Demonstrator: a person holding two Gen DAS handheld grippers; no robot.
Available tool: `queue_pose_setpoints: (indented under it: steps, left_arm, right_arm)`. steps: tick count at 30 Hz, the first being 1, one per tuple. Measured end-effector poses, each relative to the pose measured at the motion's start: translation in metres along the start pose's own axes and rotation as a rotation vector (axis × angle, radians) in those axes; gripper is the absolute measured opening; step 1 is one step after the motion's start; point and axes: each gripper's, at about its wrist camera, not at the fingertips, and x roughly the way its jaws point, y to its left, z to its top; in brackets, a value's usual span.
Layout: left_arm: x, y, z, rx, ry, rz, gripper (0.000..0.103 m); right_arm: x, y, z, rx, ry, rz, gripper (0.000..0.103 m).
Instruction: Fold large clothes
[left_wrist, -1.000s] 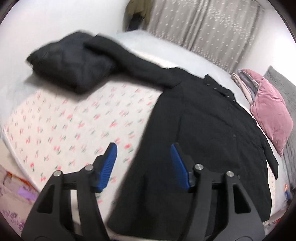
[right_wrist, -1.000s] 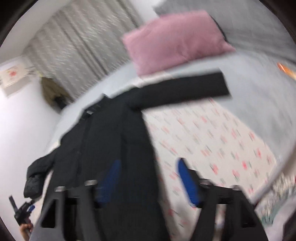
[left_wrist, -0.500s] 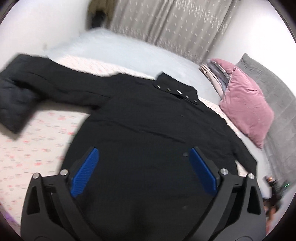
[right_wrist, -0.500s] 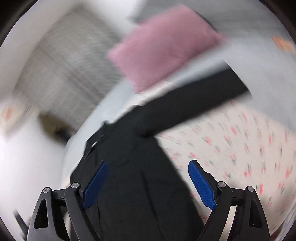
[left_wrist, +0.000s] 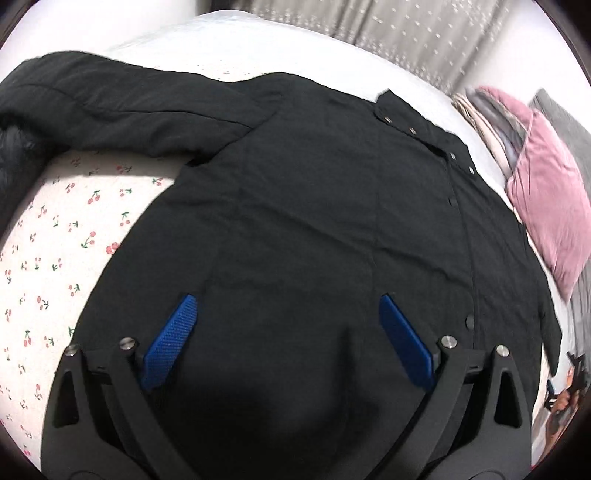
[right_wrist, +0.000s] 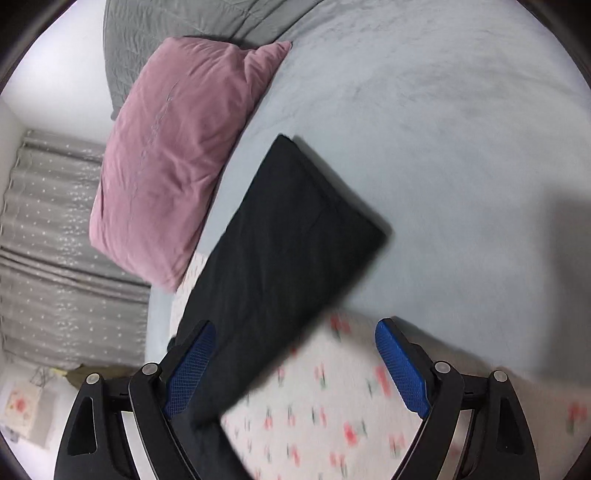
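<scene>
A large black coat (left_wrist: 314, 206) lies spread front-up across a bed (right_wrist: 443, 129), its body resting on a cherry-print sheet (left_wrist: 55, 258) and its collar pointing toward the far curtain (left_wrist: 406, 33). The step in hand appears to be the approach before the first fold: neither tool grips anything yet. The left tool (left_wrist: 284, 339) hangs over the lower body of the coat with its blue pads spread wide and only flat cloth beneath them. The right tool (right_wrist: 291, 365) is likewise spread wide, and in its view one sleeve (right_wrist: 288, 240) stretches away from the coat across pale blue bedding, its squared cuff lying just beside a pink pillow (right_wrist: 173, 155); the sleeve's near part passes by the tool's left pad without being pinched. The other sleeve (left_wrist: 110, 107) runs out to the far left in the left wrist view, its end dropping out of sight at the picture's edge. The next move probably calls for the right tool to lower onto the sleeve, pinch it and carry it inward over the chest. The coat looks thick and faintly quilted, matte, mostly smooth, closed by a row of small snaps (left_wrist: 450, 201) down the front, so it would likely fold in soft, bulky layers.
</scene>
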Motion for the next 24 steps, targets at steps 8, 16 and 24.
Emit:
queue_pose_setpoints:
  steps: [8, 16, 24]
  left_arm:
    - [-0.01, 0.012, 0.01, -0.033, -0.042, -0.004, 0.099]
    - [-0.01, 0.019, 0.015, -0.023, -0.029, -0.025, 0.099]
    - [-0.021, 0.037, 0.021, -0.024, -0.059, 0.057, 0.099]
  right_arm:
    - [0.038, 0.033, 0.025, -0.126, -0.031, -0.18, 0.012]
    - [0.001, 0.13, 0.046, -0.439, -0.273, -0.323, 0.007]
    - [0.0, 0.2, -0.008, -0.622, -0.314, -0.236, 0.007]
